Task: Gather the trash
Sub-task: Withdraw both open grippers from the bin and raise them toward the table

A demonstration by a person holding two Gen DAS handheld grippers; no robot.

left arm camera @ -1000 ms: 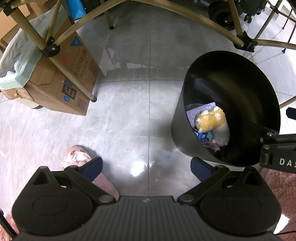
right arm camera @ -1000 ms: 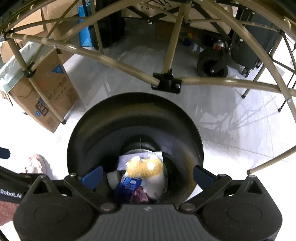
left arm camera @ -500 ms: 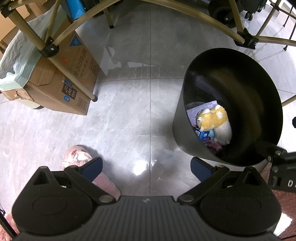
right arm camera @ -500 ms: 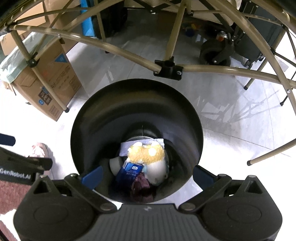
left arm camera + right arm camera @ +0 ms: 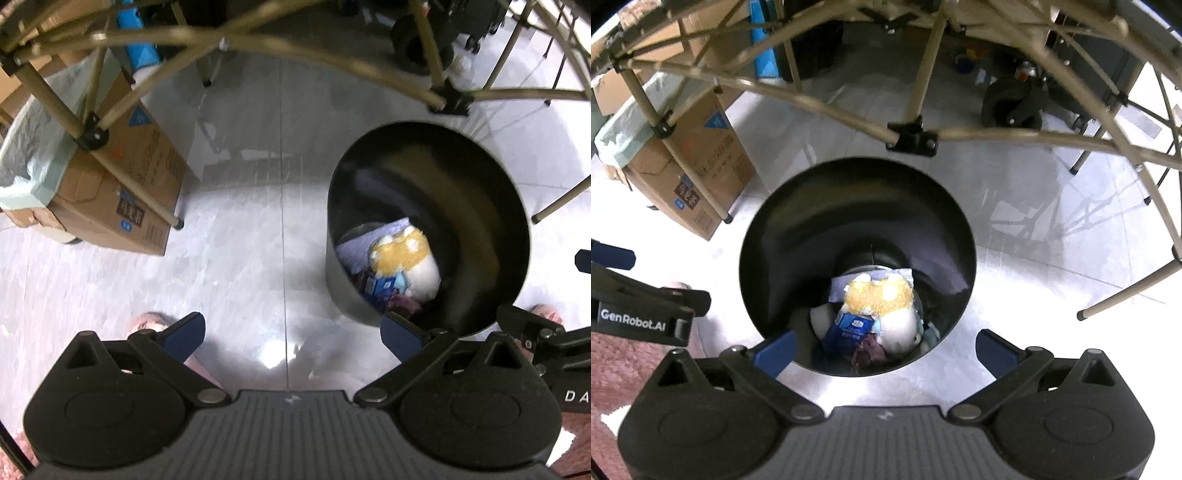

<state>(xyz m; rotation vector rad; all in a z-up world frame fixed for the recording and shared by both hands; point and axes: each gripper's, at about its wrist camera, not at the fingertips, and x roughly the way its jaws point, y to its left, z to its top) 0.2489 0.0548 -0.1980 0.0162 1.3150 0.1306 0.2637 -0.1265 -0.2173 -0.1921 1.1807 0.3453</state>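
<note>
1. The right hand-held gripper [image 5: 884,345] hangs over a black trash bin [image 5: 764,258], fingers spread wide and holding nothing. The bin's mouth lies just ahead of and below its fingertips.
2. The left hand-held gripper [image 5: 291,334] is also wide open and empty. The bin sits ahead to its right; bare tiled floor [image 5: 236,258] lies straight ahead.
3. The collected trash rests at the bin's bottom: a yellow-and-white plush toy [image 5: 882,299], a blue carton [image 5: 847,326], white paper [image 5: 901,275].
4. Likely risk: a lowered right finger could clip the bin's near rim and tip the bin, spilling the trash.
5. Tan folding-frame bars [image 5: 997,133] arch just beyond the bin, so a forward swing could strike them.
6. A cardboard box [image 5: 122,184] stands ahead to the left gripper's left.
7. A pink slipper [image 5: 147,321] sits just beside the left gripper's left finger; the grippers are near each other and could collide.
8. The most open room appears to be upward and back.
</note>
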